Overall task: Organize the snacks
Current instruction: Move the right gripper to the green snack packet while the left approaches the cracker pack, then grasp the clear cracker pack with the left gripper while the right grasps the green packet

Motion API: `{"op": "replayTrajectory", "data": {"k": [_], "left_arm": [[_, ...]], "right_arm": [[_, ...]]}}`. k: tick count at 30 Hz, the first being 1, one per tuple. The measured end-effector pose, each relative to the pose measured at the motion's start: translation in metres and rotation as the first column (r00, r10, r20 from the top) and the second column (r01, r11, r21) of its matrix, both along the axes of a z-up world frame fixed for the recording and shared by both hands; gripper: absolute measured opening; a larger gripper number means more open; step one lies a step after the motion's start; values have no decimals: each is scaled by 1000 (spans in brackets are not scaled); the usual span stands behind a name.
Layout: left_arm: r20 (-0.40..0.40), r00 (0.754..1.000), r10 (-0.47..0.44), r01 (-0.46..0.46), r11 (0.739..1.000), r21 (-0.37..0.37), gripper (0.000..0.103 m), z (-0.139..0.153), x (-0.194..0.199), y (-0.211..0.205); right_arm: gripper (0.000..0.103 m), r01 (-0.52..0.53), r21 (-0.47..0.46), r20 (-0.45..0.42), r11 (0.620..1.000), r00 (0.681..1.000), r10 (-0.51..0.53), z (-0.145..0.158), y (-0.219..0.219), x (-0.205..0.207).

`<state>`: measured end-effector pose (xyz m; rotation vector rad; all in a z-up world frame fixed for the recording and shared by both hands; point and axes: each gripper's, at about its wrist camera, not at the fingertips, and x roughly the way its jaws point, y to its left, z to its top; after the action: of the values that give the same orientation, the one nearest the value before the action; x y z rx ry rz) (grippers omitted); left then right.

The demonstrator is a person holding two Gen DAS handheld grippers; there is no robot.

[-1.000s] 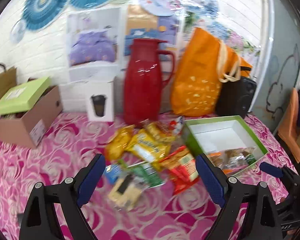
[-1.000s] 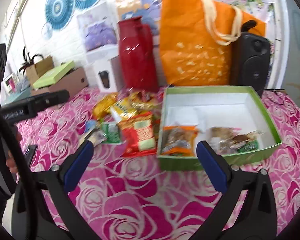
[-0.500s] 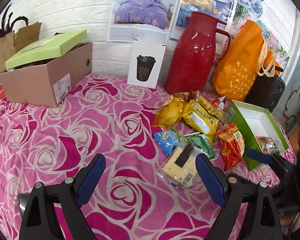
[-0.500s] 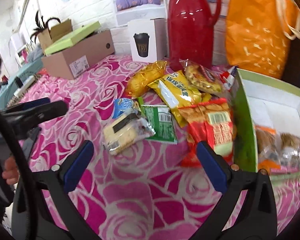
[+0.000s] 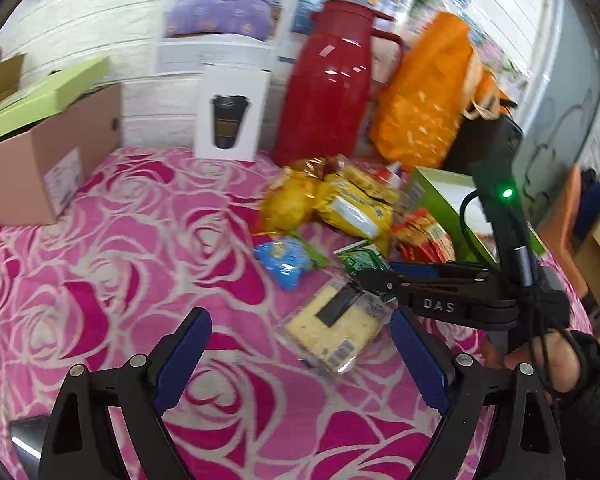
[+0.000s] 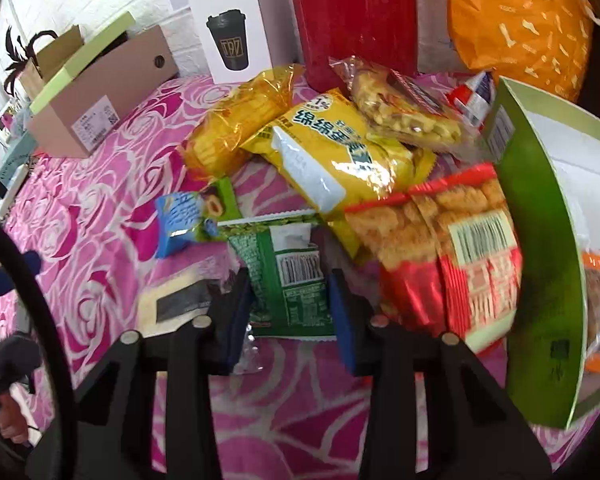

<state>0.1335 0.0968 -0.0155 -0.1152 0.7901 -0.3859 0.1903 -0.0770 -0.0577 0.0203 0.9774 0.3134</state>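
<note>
A pile of snack packets lies on the pink rose tablecloth beside an open green box. My right gripper is low over the cloth, its jaws narrowed around a green packet that lies between the blue pads; whether they press it I cannot tell. It also shows in the left wrist view, reaching in from the right. My left gripper is open and empty above the cloth, near a pale yellow packet. A blue packet, yellow packets and a red packet lie around.
A red jug, an orange bag, a white cup carton and a black speaker stand at the back. A brown cardboard box with a green lid stands at the left.
My right gripper has moved down and forward to the green packet and its jaws have narrowed around it. My left gripper has swung slightly right, staying open.
</note>
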Motion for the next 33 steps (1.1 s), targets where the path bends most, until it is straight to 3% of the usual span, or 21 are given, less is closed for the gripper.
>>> {"op": "replayTrajectory", "data": {"k": [4,8,11,15,18,21,25,29,33], "left_arm": [[-44,996,-84,84,996,9,93,-15,12,-30],[-66,993,-102,102,995,-12,93,-22,27,-45],[-72,991,-111,113,994,16,93,-23,39,-54],[-173,973,-154,163,986,39,93,-39,52,-65],[-159,971,-176,186,981,52,92,-42,32,-68],[-161,955,-250,251,968,-15,92,-38,3,-70],[-130,966,-224,234,970,68,92,-33,-9,-77],[-144,960,-238,253,962,100,92,-33,-9,-80],[-166,957,-239,265,951,157,92,-42,-6,-85]], "right_arm": [[37,36,11,16,999,999,-36,2,-22,-38],[37,22,47,5,999,1000,-22,0,-35,-80],[37,12,22,13,1000,1000,-12,1,-41,-107],[38,22,2,18,1000,1000,-22,4,-50,-117],[38,40,3,19,999,999,-40,4,-59,-121],[40,39,18,11,999,999,-39,1,-63,-122],[43,29,20,12,999,1000,-29,1,-60,-125],[50,13,22,20,1000,1000,-14,3,-59,-130],[52,25,29,9,999,1000,-25,-1,-62,-132]]}}
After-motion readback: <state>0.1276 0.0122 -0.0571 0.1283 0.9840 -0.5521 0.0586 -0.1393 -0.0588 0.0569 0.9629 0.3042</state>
